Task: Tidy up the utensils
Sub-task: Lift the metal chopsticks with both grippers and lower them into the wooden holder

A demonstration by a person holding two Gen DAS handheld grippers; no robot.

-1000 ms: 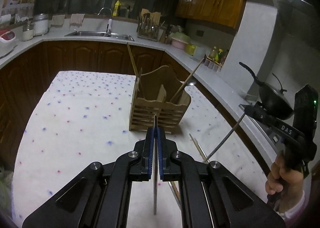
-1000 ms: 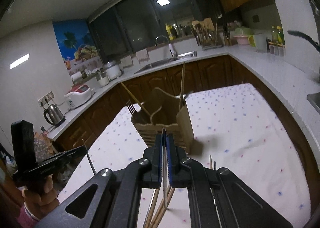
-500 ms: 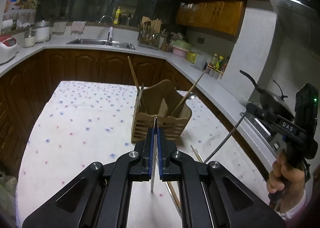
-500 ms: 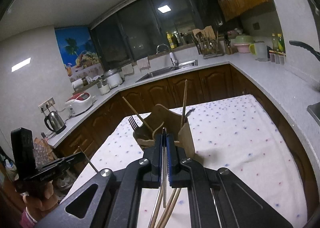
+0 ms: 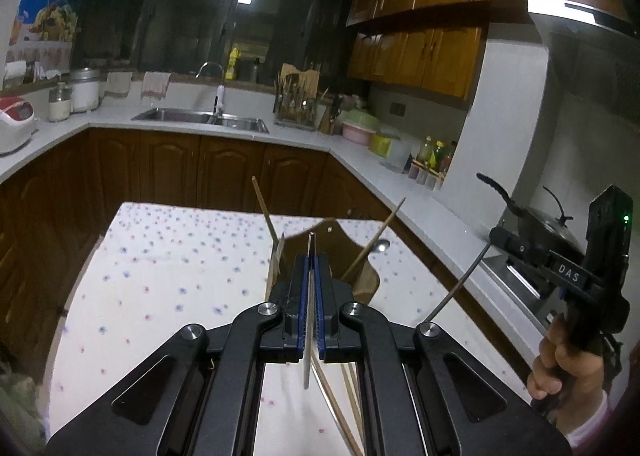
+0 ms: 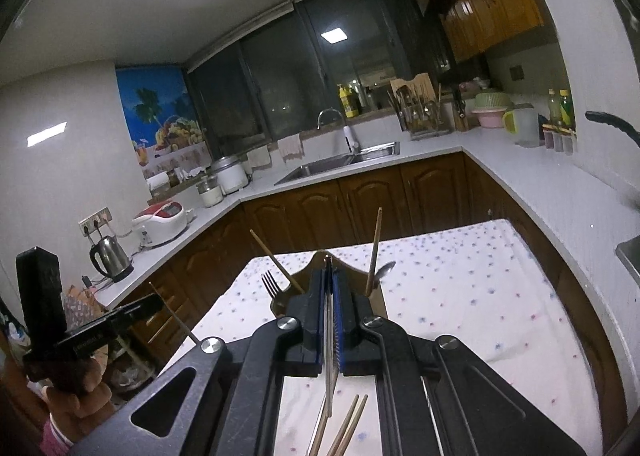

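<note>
My left gripper (image 5: 311, 298) clamps a thin metal chopstick (image 5: 307, 352); my right gripper (image 6: 329, 306) clamps another metal chopstick (image 6: 328, 376), the wooden slatted holder (image 5: 366, 280) at twelve o'clock.

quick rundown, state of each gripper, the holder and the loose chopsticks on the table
left gripper: shut on a thin metal chopstick, lifted off the table
right gripper: shut on a second metal chopstick, also lifted
wooden holder: upright on the cloth, partly filled, holding wooden chopsticks, a fork and a spoon
loose wooden chopsticks: lying flat on the tablecloth
</note>
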